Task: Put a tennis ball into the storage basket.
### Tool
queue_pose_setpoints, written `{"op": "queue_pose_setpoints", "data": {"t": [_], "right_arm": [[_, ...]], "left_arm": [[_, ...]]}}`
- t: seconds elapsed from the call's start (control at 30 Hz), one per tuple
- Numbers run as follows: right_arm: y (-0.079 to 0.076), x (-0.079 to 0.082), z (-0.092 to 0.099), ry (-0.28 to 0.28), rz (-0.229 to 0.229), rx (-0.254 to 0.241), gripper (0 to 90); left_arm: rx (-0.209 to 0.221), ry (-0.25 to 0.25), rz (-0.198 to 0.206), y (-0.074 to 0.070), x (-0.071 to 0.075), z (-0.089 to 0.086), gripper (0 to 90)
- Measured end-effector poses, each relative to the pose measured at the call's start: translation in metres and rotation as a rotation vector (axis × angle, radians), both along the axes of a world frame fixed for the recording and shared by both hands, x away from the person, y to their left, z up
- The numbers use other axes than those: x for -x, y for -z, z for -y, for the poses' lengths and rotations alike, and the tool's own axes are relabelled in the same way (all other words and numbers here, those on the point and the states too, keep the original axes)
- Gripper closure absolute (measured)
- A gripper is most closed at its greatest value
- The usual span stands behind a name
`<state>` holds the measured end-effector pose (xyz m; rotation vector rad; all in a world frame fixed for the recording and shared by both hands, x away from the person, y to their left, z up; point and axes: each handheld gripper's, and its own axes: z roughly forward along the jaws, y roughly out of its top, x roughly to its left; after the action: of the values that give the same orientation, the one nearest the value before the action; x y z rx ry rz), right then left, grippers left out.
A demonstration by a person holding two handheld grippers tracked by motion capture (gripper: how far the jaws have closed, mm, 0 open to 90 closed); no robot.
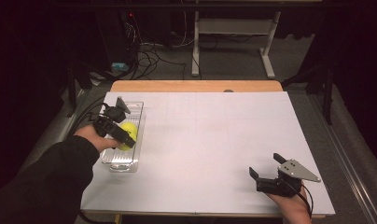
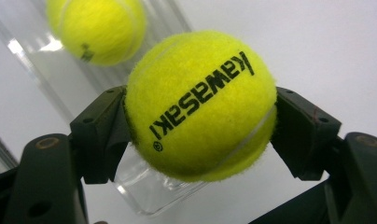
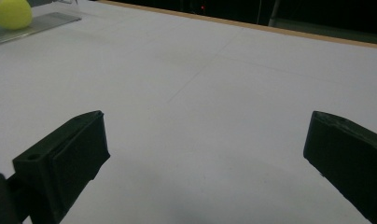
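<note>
Overhead, scene: a person works two hand-held grippers at a white surface, forearms entering from the bottom of the frame.
Left gripper: at the left of the high view, the left gripper sits over a clear plastic tray, its fingers clenched on a yellow tennis ball.
Ball: centre of the left gripper view, pinched on both sides, black "kawasaki" lettering reading upside down across its felt, a pale seam curving along its lower right.
Second ball: upper left of the left gripper view, a blurred yellow shape lies against the clear tray wall; whether it is another ball or a reflection cannot be told.
Tray: long and narrow, near the left edge of the surface in the high view, its far end toward the top of the frame.
Right gripper: lower right of the high view, the right gripper is held in a hand close to the near edge, grey plate on top.
Right fingers: released and spread wide in the right gripper view, one finger at lower left and the other at lower right, bare white surface between them.
Background: dark floor, cables and table legs across the top of the high view.
</note>
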<state>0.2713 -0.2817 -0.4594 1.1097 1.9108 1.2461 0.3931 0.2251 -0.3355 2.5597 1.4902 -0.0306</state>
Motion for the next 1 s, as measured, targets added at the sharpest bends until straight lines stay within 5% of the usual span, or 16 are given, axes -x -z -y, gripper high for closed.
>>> {"op": "queue_pose_setpoints", "data": {"t": [0.47,1.0], "right_arm": [[0.001,0.001,0.002,0.003,-0.008,-0.001,0.0],[0.004,0.001,-0.001,-0.008,-0.012,0.007,0.0]], "left_arm": [[-0.017,-0.027,-0.012,0.004,0.002,-0.015,26.4],[-0.028,-0.021,-0.060,0.037,-0.002,-0.007,26.3]]}}
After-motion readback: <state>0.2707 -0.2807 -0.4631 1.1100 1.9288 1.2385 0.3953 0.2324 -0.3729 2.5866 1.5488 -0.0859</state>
